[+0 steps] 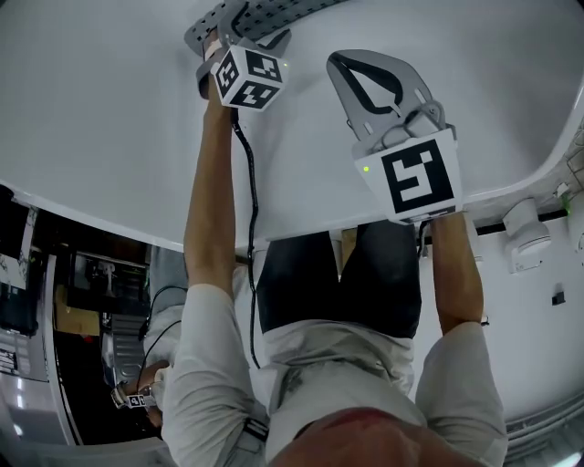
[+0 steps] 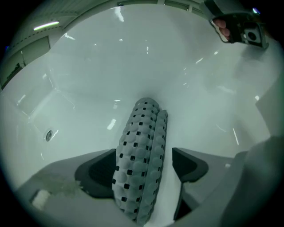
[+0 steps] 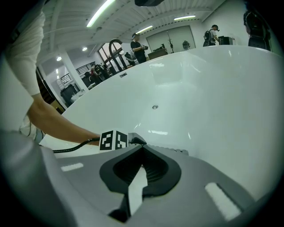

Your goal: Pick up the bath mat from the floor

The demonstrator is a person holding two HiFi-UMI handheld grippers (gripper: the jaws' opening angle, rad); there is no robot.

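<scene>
The grey bath mat (image 2: 142,159), studded and full of small holes, is rolled lengthwise and lies inside a white bathtub (image 2: 88,66). My left gripper (image 2: 144,153) stands open around it; a gap shows between the mat and the right pad, while the left pad is close beside it. In the head view the left gripper (image 1: 239,32) reaches to the tub's far side, where the mat (image 1: 274,13) shows at the top edge. The right gripper (image 3: 141,146) is shut with nothing in it and hangs over the tub (image 1: 109,109) to the right of the left one (image 1: 345,64).
The tub's rim (image 1: 137,228) curves across below both arms, with the person's legs behind it. A round metal fitting (image 2: 49,135) sits in the tub wall. Dark equipment (image 1: 55,310) stands at left, a white fixture (image 1: 525,233) at right. People (image 3: 137,44) stand beyond the tub.
</scene>
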